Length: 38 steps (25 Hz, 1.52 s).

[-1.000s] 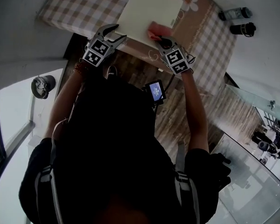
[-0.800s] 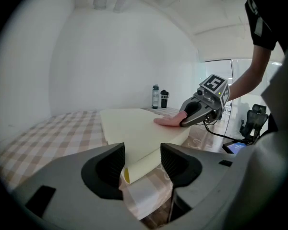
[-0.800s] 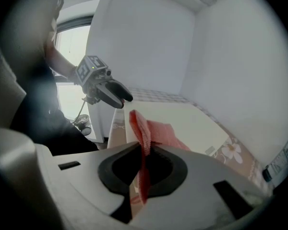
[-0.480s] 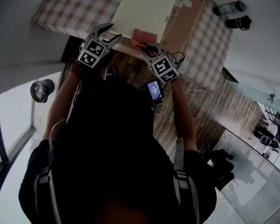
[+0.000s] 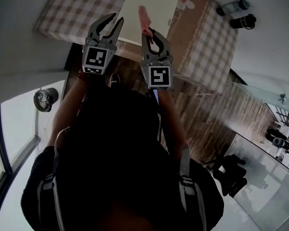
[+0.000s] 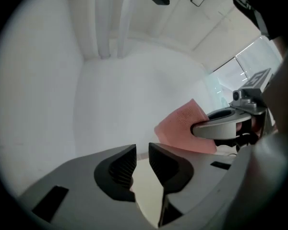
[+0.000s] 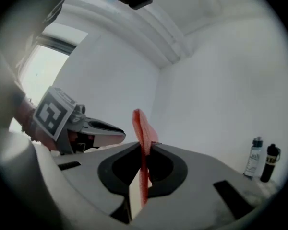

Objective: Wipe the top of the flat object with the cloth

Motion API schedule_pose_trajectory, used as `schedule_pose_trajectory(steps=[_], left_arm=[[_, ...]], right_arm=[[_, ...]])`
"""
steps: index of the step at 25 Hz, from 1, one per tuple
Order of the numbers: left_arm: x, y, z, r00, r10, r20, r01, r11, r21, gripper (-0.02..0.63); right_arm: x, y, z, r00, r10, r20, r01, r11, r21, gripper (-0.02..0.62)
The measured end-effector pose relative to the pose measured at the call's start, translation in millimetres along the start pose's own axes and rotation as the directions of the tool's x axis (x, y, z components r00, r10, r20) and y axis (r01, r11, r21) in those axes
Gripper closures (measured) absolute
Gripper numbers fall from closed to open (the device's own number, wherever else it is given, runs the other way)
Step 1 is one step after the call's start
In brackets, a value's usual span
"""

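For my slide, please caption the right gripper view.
Right gripper pinching a pink cloth, seen edge-on; a clear bottle and a black bottle at right.

Head view dim and underexposed: the person's dark clothing [image 5: 120,153] reads as near-solid black, detail lost. Straight lines bow toward the edges (wide-angle distortion). Both gripper views are bright, evenly lit off the white wall [image 6: 134,95], and ringed by a black vignette. Daylight from a window [image 7: 43,61] overexposes the right gripper view's upper left. The cloth [image 7: 143,128], close to the lens, appears soft
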<state>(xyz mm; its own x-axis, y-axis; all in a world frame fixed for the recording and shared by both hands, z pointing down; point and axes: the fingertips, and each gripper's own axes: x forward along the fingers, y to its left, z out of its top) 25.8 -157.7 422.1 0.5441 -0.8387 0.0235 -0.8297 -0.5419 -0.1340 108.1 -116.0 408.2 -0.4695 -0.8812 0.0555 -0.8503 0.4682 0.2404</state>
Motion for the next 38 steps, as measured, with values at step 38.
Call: schedule_pose_trajectory(steps=[38], left_arm=[[-10.1, -27.1, -24.7, 0.998, -0.052, -0.031, 0.052, 0.999, 0.006, 0.609]], right_arm=[[16.0, 46.9, 4.3, 0.991, -0.120, 0.061, 0.106, 0.976, 0.191, 0.578]])
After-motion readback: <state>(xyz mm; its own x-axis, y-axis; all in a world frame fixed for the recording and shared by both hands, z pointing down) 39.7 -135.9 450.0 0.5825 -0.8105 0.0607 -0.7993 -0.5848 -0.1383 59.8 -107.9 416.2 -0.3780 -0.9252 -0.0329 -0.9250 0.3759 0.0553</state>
